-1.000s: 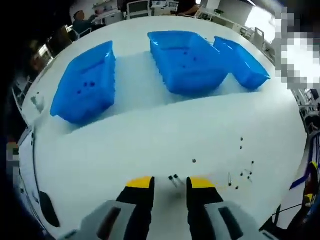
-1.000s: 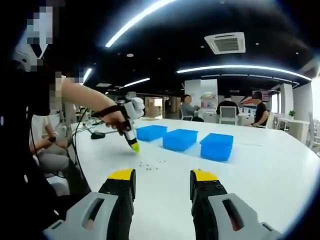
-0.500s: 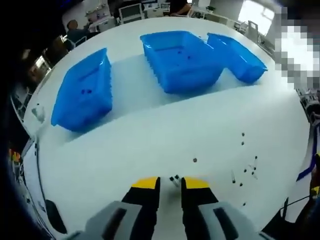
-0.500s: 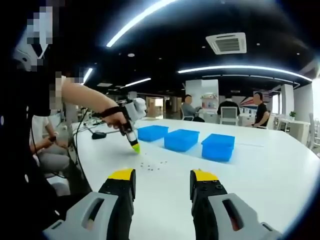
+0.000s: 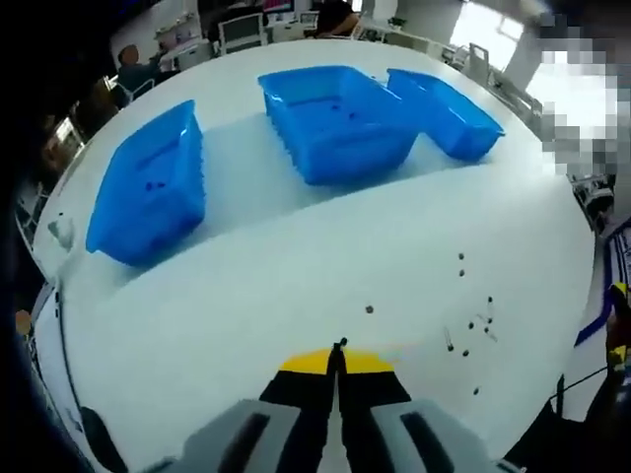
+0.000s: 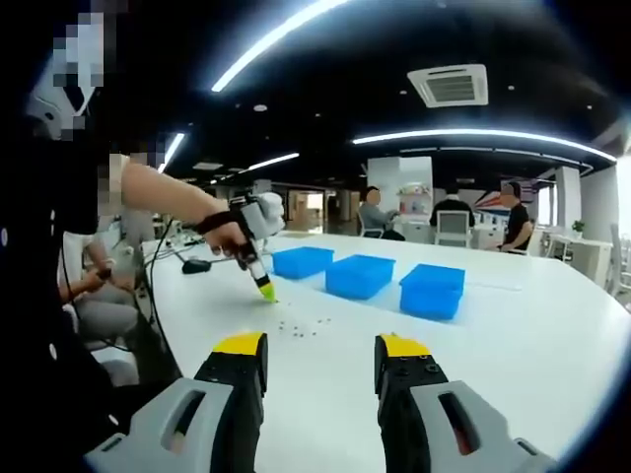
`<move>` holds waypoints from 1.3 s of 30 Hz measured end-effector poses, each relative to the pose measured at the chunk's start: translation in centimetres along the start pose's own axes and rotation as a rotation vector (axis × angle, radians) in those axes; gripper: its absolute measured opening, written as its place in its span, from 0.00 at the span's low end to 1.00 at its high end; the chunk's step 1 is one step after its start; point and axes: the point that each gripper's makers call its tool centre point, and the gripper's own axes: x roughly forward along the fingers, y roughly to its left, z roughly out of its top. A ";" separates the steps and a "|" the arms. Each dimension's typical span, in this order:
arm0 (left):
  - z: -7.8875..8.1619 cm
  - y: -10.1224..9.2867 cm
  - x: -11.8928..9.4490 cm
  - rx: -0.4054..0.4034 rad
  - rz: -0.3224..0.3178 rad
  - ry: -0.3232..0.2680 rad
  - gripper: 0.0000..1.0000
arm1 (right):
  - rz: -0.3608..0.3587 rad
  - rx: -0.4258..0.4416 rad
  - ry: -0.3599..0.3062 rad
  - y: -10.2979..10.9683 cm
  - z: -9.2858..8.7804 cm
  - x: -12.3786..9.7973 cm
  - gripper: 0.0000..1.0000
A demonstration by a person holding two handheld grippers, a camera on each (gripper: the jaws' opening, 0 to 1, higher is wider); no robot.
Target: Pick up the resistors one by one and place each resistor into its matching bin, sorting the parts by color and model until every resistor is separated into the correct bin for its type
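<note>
A: Which step are we on?

B: Pick-up, I'd say. Left tool (image 5: 337, 357) has its yellow tips pressed together on one resistor (image 5: 340, 344); a dark bit pokes out between the tips at the near edge of the tabletop (image 5: 246, 276). Can't tell if it's lifted clear of the surface.

A: Right tool?

B: Right tool (image 6: 321, 370) hangs with its jaws apart, holding nothing, well away from the parts. From its view you can see the left one tipped down at the tabletop, just beside the scatter.

A: Rest of the parts?

B: Loose resistors (image 5: 471, 323) lie scattered to the right of the left tool, plus one alone (image 5: 370, 308) just beyond the tips. Three blue bins at the far side: left bin (image 5: 148, 187), middle bin (image 5: 335, 118), right bin (image 5: 444, 110). Left and middle have dark specks inside, prob. parts already sorted; right bin I can't tell.

A: Next move?

B: Lift w/o losing grip, it's tiny, then carry far across to the matching bin. Color and model are too small to read here, so which bin is unclear. Plenty left, so task looks far from done.
</note>
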 end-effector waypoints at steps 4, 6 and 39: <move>-0.2 0.0 -0.1 0.039 -0.035 -0.068 0.05 | -0.002 -0.001 0.000 0.0 0.1 0.1 0.45; -0.3 -0.1 -0.4 0.053 -0.045 -0.107 0.05 | -0.001 -0.004 0.002 0.1 0.2 0.2 0.45; -2.1 -3.5 -19.9 0.052 -0.132 -1.172 0.04 | -0.052 -0.045 -0.003 0.5 2.7 0.9 0.45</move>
